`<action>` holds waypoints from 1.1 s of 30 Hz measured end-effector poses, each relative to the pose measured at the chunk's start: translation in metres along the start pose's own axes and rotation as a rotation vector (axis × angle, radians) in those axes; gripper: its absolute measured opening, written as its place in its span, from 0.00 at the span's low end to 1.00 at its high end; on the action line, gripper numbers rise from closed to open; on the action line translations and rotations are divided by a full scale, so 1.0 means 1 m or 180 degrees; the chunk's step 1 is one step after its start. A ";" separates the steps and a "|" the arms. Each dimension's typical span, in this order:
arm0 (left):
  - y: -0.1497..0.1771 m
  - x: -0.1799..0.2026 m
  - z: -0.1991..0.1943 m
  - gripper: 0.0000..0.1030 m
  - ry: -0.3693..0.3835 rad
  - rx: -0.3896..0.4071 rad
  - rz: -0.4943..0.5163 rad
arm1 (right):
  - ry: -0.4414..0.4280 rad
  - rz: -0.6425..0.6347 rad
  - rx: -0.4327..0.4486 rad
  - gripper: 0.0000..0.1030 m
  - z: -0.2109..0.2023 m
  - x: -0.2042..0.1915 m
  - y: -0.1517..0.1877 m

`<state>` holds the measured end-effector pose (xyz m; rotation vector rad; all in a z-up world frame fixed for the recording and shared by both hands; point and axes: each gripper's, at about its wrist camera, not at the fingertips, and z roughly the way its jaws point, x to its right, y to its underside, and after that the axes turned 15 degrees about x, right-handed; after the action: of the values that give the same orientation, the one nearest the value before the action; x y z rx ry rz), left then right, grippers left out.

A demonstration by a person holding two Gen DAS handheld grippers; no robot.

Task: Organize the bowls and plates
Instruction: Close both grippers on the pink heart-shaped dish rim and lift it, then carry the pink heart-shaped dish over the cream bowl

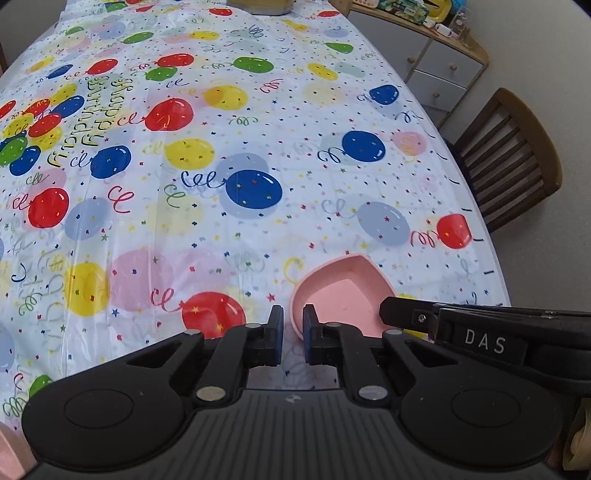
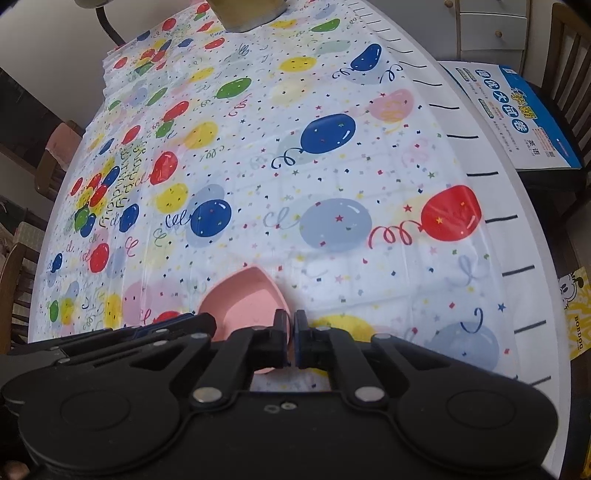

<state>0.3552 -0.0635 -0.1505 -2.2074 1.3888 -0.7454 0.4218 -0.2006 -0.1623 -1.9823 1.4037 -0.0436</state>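
A pink heart-shaped bowl sits on the balloon-print tablecloth near the table's front edge. My left gripper straddles the bowl's left rim, its fingers narrowly apart with the rim between them. My right gripper is shut on the right rim of the same bowl; its black body also shows in the left wrist view, reaching in from the right.
A yellow container stands at the far end of the table; it also shows in the right wrist view. A wooden chair stands at the table's right side. A blue box lies on a seat beyond the right edge. Drawers stand behind.
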 end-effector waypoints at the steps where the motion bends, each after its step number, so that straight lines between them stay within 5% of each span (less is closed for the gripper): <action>1: 0.001 0.001 -0.003 0.10 0.0009 -0.0006 0.0014 | -0.0007 0.0001 0.0001 0.02 -0.003 0.000 0.001; 33: 0.045 0.035 -0.157 0.10 0.0533 0.0096 0.0568 | 0.0023 0.0033 0.0425 0.02 -0.166 -0.033 0.064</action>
<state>0.2367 -0.1249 -0.0498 -2.0040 1.6193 -0.8961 0.2895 -0.2693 -0.0603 -1.8671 1.3793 -0.1364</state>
